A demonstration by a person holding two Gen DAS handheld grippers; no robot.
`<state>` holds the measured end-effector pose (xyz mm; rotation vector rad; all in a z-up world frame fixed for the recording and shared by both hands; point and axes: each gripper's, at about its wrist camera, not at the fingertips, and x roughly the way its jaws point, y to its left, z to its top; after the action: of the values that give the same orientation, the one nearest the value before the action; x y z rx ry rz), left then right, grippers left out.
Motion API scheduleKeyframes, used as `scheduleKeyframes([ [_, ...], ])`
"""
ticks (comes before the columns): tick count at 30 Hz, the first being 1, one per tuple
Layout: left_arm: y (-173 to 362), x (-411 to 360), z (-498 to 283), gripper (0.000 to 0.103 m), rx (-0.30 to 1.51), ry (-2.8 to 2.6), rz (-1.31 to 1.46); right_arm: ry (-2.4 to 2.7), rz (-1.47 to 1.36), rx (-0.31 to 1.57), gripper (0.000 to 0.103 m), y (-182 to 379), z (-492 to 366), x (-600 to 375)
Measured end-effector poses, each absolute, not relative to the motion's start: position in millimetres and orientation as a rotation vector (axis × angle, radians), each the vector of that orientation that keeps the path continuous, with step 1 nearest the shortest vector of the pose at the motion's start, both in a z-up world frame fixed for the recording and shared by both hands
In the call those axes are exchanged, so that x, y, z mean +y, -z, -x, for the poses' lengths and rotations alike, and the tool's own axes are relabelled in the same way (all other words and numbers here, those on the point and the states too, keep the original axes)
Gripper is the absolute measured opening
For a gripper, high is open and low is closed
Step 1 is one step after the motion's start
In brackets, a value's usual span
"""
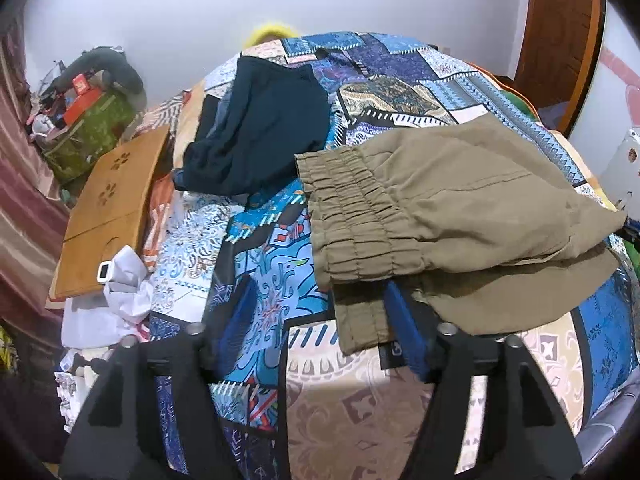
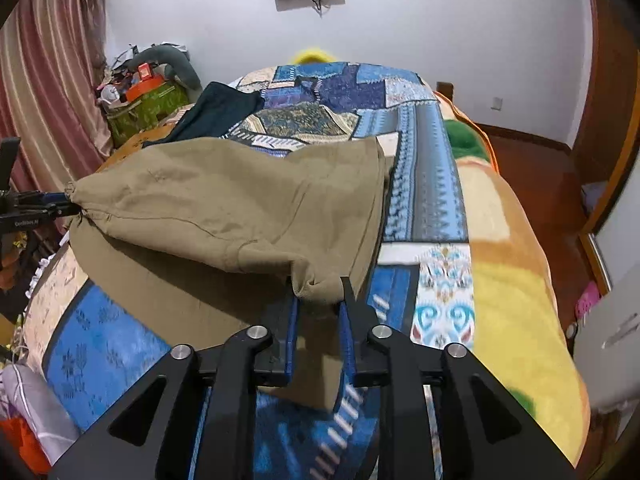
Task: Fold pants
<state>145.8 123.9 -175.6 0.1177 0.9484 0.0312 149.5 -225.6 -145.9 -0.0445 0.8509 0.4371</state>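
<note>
Khaki pants (image 1: 460, 216) lie folded over on the patterned bedspread (image 1: 280, 380), elastic waistband (image 1: 352, 216) toward the left. My left gripper (image 1: 320, 300) is open; its right finger lies under the lower waistband corner, its left finger is off the cloth. In the right wrist view the pants (image 2: 224, 204) stretch across the bed. My right gripper (image 2: 318, 300) is shut on a bunched corner of the upper layer, lifted a little. The left gripper (image 2: 60, 204) appears at the far left edge, at the pants' other end.
A dark navy garment (image 1: 260, 128) lies further back on the bed. A wooden lap board (image 1: 108, 208) and white cloth (image 1: 116, 292) sit at the left edge. A green cluttered box (image 1: 88, 128) stands beyond. The bed's right edge drops to a wooden floor (image 2: 532, 184).
</note>
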Motion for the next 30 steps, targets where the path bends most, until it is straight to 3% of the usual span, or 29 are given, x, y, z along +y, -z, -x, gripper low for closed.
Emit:
scheduleKeyframes([
  [2,170,121,-141,0.082,0.933,-0.033,-0.133,-0.431,0.043,0.852,0.024,145,-141,-228],
  [6,154,110,-132,0.097,0.889,-0.036,-0.185,-0.433,0.077,0.831,0.042,133,-131,-223],
  [14,143,71,-135,0.103,0.845,0.067,-0.301,-0.514,0.137,0.728,0.067,105,-122,-195],
  [23,182,17,-164,0.103,0.913,0.163,-0.518,-0.661,0.176,0.775,0.068,124,-134,-149],
  [30,163,12,-175,0.103,0.876,0.187,-0.503,-0.725,0.285,0.791,0.068,141,-146,-112],
])
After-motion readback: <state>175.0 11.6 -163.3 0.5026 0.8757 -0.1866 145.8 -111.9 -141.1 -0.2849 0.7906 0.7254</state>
